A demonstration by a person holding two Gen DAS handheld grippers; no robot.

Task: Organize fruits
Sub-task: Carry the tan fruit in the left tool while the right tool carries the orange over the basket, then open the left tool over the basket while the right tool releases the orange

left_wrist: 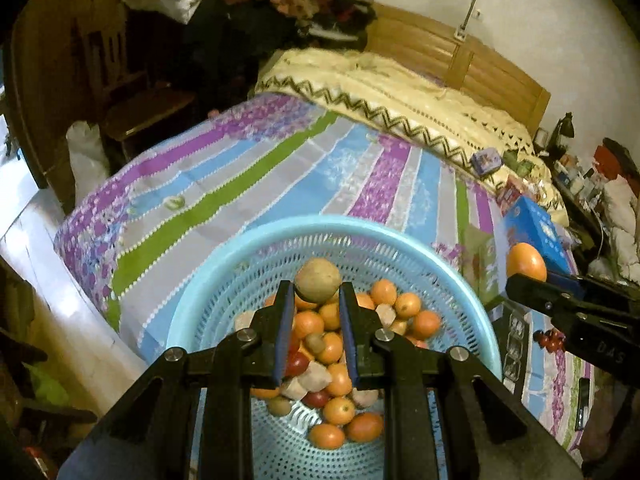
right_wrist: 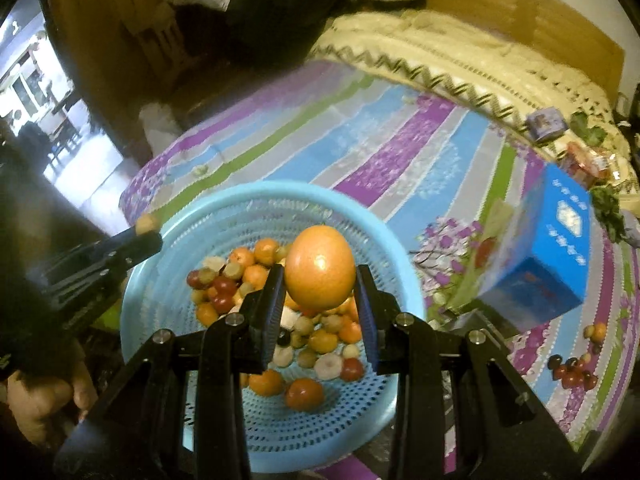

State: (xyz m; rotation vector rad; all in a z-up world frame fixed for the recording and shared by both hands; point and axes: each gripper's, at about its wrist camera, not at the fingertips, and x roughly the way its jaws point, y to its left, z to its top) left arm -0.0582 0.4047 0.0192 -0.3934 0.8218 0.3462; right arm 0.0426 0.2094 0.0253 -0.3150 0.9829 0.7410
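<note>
my left gripper [left_wrist: 316,300] clamps a brownish round fruit [left_wrist: 318,281] above the blue perforated basket [right_wrist: 400,264] of small fruits [right_wrist: 276,320]. my right gripper [right_wrist: 320,280] pinches an orange [right_wrist: 321,267] over it. the basket sits on a striped bedspread [left_wrist: 280,168], beside a blue box [right_wrist: 548,248].

The left wrist fisheye rides close behind its black two-finger gripper [left_wrist: 314,304], looking forward and steeply down into a round light-blue perforated plastic basket [left_wrist: 224,264] set near the foot of a bed with a purple, blue and green striped sheet [left_wrist: 256,168]. The right wrist fisheye sits equally close behind its own gripper [right_wrist: 320,292], tilted down onto the same basket [right_wrist: 192,220] from slightly further right. Both views share the basket, the striped sheet [right_wrist: 400,136], a blue cardboard box [left_wrist: 536,228] [right_wrist: 560,240], and each catches the opposite gripper at its edge.
</note>
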